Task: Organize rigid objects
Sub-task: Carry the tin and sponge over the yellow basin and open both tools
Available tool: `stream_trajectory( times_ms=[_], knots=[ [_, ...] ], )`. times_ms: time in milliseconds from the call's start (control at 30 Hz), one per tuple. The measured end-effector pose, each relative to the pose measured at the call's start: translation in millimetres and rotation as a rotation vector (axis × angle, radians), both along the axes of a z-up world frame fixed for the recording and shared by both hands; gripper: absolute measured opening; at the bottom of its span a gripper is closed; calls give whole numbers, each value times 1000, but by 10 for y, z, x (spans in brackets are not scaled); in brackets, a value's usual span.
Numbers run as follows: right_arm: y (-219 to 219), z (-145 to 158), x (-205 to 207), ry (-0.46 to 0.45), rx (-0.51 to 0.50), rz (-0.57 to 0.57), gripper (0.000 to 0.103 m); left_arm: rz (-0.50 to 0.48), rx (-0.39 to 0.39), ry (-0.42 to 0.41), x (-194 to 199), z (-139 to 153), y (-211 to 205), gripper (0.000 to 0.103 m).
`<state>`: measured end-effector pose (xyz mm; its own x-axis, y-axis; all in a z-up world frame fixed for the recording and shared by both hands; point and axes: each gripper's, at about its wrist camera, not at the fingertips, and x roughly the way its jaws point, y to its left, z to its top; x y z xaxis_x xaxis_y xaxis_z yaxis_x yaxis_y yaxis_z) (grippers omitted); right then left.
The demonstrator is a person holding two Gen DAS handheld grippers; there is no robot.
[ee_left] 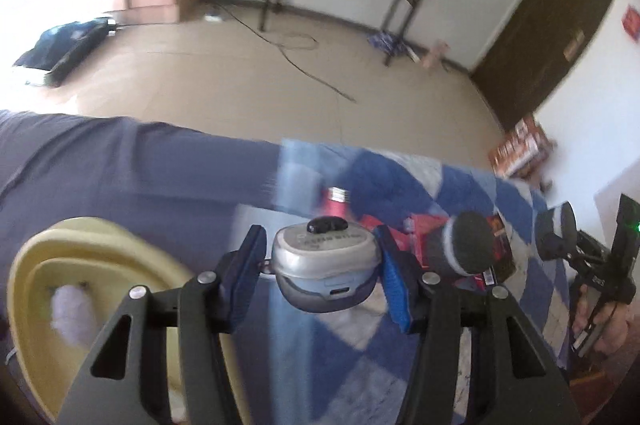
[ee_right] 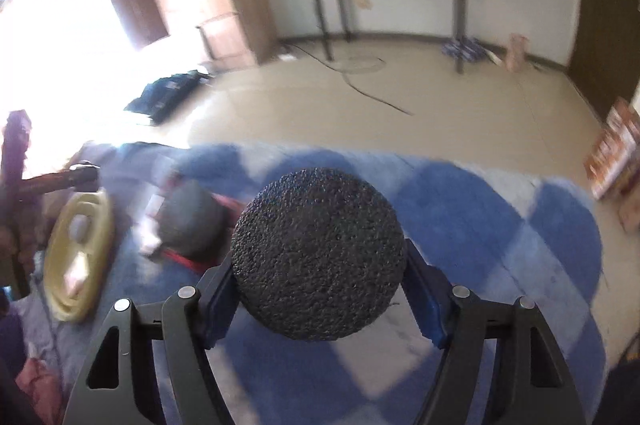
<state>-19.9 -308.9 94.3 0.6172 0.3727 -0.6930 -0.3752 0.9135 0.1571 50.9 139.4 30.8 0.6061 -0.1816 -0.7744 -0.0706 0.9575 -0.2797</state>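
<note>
Now, left wrist view: one left hand-held gripper (ee_left: 322,275), its blue pads closed on one small grey-blue case (ee_left: 325,267), lifted above the blue-and-white checked cloth (ee_left: 500,193).
Case: rounded, a silvery lid on top, a dark knob at its far edge, a port slot facing the camera.
Container: one yellow oval basket (ee_left: 30,265) at lower left, partly behind the gripper frame; a pale fluffy item (ee_left: 72,317) lies inside, too blurred to name.
Right side: the right hand-held gripper (ee_left: 516,245) carries a black foam ball (ee_left: 470,243); a hand (ee_left: 608,329) holds its handle.
Hard to make out: red packaging (ee_left: 424,231) and a pink bottle (ee_left: 334,205) behind the case, both smeared.
Right wrist view: right hand-held gripper (ee_right: 320,299) clamped on the one black foam ball (ee_right: 318,257), held over the checked cloth (ee_right: 520,225).
Container: the yellow basket (ee_right: 60,273) at left, contents blurred.
Cut off: a second dark rounded item (ee_right: 192,221) by red packaging (ee_right: 180,259), unclear.
</note>
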Motion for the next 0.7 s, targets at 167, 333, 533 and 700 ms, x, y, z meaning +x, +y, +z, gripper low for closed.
stream_trajectory(
  times_ms=[167, 333, 533, 700],
  knots=[
    [997, 342, -221, -39, 34, 283, 72, 121, 117, -11, -575, 103, 762, 56],
    [2286, 221, -284, 41, 61, 514, 72, 242, 146, 81, -1071, -296, 1330, 56],
    [3639, -307, -244, 136, -36, 655, 72, 218, 171, 181, -1454, -855, 1487, 56],
    [4309, -774, -245, 145, -184, 732, 72, 186, 185, 204, -1469, -1074, 1523, 56]
  ],
)
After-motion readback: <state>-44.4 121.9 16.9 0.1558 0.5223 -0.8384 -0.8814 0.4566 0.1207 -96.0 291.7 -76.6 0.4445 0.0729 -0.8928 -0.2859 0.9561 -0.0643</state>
